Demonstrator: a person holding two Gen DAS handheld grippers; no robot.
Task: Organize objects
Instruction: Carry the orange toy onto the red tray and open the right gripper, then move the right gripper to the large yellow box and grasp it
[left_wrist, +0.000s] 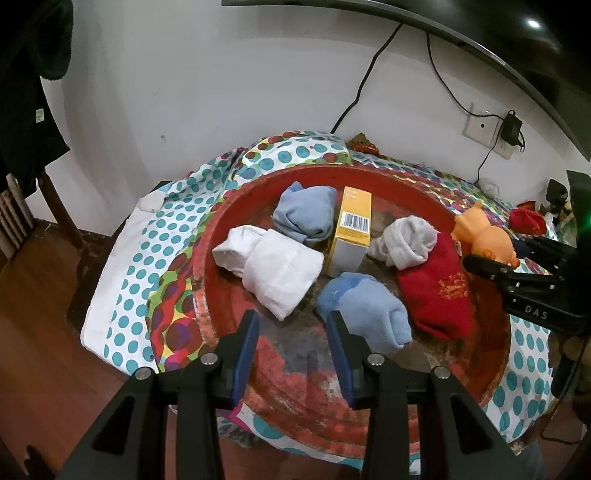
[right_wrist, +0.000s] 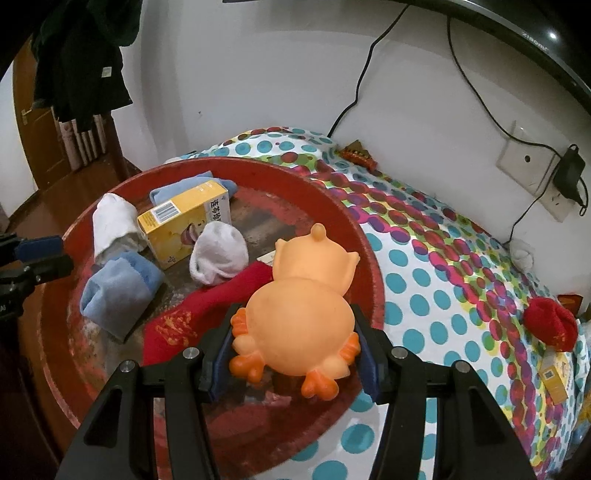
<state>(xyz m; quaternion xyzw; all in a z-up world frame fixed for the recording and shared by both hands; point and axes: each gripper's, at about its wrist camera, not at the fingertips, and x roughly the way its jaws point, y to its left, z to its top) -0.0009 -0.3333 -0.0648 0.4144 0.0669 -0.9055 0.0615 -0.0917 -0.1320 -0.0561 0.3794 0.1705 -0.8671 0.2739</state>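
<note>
- Right claw (right_wrist: 295, 354): nearest the lens, its blue pads are pressing on both flanks of an orange rubber toy (right_wrist: 299, 314), a chick-like figure with darker orange feet. The toy is lying belly-up between the jaws, feet toward the camera, head pointing away. Gripping at the widest part of the body is probably keeping the soft toy from slipping.
- The toy is hanging over the near right part of the red round tray (right_wrist: 325, 192), above a red sock (right_wrist: 207, 299) just left of the claw. My reading: it is being carried in to join the things already gathered there.
- Left claw (left_wrist: 291, 350): its jaws are standing apart with nothing between them, over the worn near floor of the tray, likely waiting its turn.
- Just ahead of the left claw a blue rolled sock (left_wrist: 365, 310) is lying; ahead-left, a white rolled sock (left_wrist: 273, 266); farther ahead, a yellow box (left_wrist: 351, 229), another blue sock (left_wrist: 303, 214) and a grey-white sock (left_wrist: 406, 240).
- Still outside the tray, well right of the right claw on the dotted cloth (right_wrist: 417, 280): a red sock ball (right_wrist: 550, 325) and a second yellow box (right_wrist: 554, 376).
- Writing: a barcode on the box end; Chinese characters on its side, too small to read surely. "DAS" is showing on the right claw's body in the left view. A mirrored "xiaomi" on the dark screen edge (right_wrist: 535, 40), I think.
</note>
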